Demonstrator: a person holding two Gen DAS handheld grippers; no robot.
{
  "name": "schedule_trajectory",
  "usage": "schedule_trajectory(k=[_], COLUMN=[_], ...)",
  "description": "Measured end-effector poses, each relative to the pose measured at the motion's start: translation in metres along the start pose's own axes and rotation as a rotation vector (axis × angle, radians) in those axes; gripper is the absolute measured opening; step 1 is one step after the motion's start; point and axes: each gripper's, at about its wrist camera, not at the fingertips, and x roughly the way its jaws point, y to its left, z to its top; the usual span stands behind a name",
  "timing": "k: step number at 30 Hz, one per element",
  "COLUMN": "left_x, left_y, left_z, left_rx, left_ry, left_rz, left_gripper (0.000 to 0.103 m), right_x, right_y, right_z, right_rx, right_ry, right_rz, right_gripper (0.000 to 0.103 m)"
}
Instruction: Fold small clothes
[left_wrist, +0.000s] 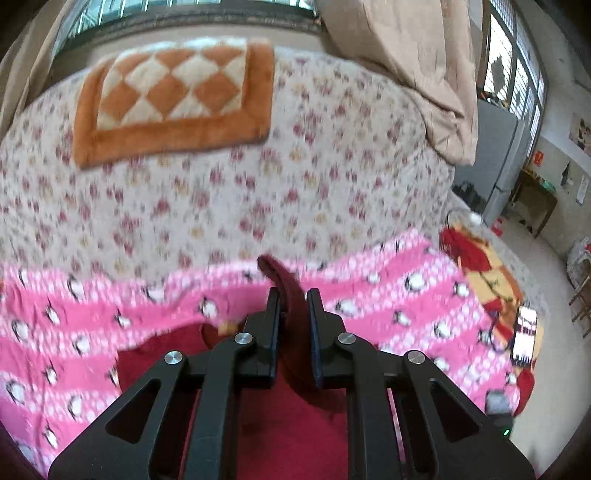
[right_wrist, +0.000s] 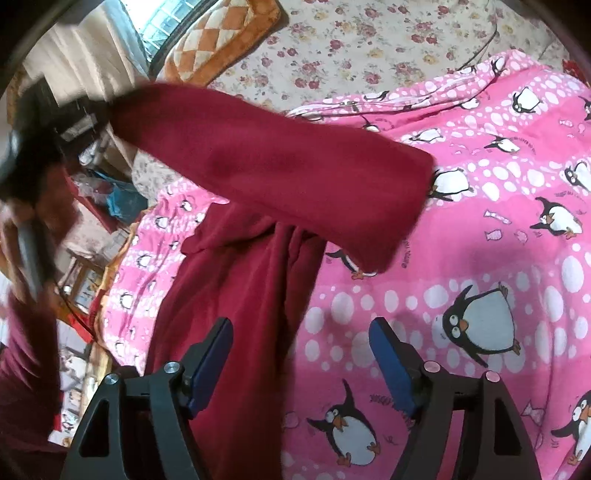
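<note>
A dark red garment (right_wrist: 258, 192) hangs over the pink penguin blanket (right_wrist: 498, 229) on the bed. My left gripper (left_wrist: 292, 295) is shut on a fold of this red garment (left_wrist: 291, 332), which runs up between its fingers and sticks out past the tips. In the right wrist view the left gripper (right_wrist: 92, 118) shows blurred at the upper left, lifting one end of the cloth so a sleeve-like part stretches across. My right gripper (right_wrist: 301, 332) stands open low over the garment's lower part, its blue pads (right_wrist: 388, 354) apart and pressing on nothing.
A floral sheet (left_wrist: 258, 177) covers the bed beyond the pink blanket. An orange checked cushion (left_wrist: 173, 96) lies at the far side by the window. A beige curtain (left_wrist: 417, 74) hangs at the upper right. A red and yellow cloth (left_wrist: 480, 266) lies at the bed's right edge.
</note>
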Motion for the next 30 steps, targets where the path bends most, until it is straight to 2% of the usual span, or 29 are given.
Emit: schedule_trajectory(k=[3,5,7,10,13,16,17,18,19,21,25,28,30], left_x=[-0.008,-0.014,-0.023,-0.032,-0.037,-0.023,-0.012,-0.001,0.014,0.038,0.100,0.137,0.153], left_y=[-0.007,-0.013,-0.017,-0.021,-0.022,-0.013,-0.006,-0.001,0.008,0.025,0.064,0.087,0.095], left_z=[0.021,0.034,0.045,0.054,0.052,0.035,0.027,0.018,0.006,-0.016,-0.065,-0.097,-0.113], left_rx=[0.005,0.012,0.015,0.016,0.046,0.064,0.052,0.038,0.014,-0.030,-0.097,-0.159,-0.195], left_ry=[-0.032,-0.064,-0.098,-0.121,-0.117,-0.039,0.014,0.061,0.108,0.161,0.307,0.422,0.449], left_rz=[0.005,0.010,0.010,0.006,-0.003,-0.023,-0.027,-0.025,-0.009,0.032,0.146,0.193,0.206], left_gripper=[0.012,0.005,0.005,0.005,0.005,0.006,0.009,0.022,0.046,0.066,0.066,0.066,0.066], right_x=[0.003,0.009,0.019,0.035,0.046,0.046,0.047,0.047,0.048,0.047,0.043,0.040,0.040], right_y=[0.002,0.004,0.013,0.024,0.024,0.024,0.024,0.024,0.023,0.021,0.014,0.007,0.004], right_z=[0.004,0.010,0.018,0.031,0.044,0.044,0.042,0.040,0.038,0.033,0.028,0.026,0.025], right_rx=[-0.001,0.009,0.005,-0.006,0.068,0.078,0.069,0.063,0.059,0.057,0.082,0.108,0.122], right_ry=[-0.013,-0.017,-0.010,-0.019,-0.032,-0.048,-0.035,-0.022,-0.008,0.018,0.026,0.026,0.029], right_rz=[-0.039,-0.062,-0.101,-0.152,-0.213,-0.199,-0.198,-0.199,-0.200,-0.193,-0.172,-0.163,-0.155], right_gripper=[0.079,0.081,0.081,0.081,0.081,0.081,0.081,0.081,0.081,0.081,0.081,0.081,0.081])
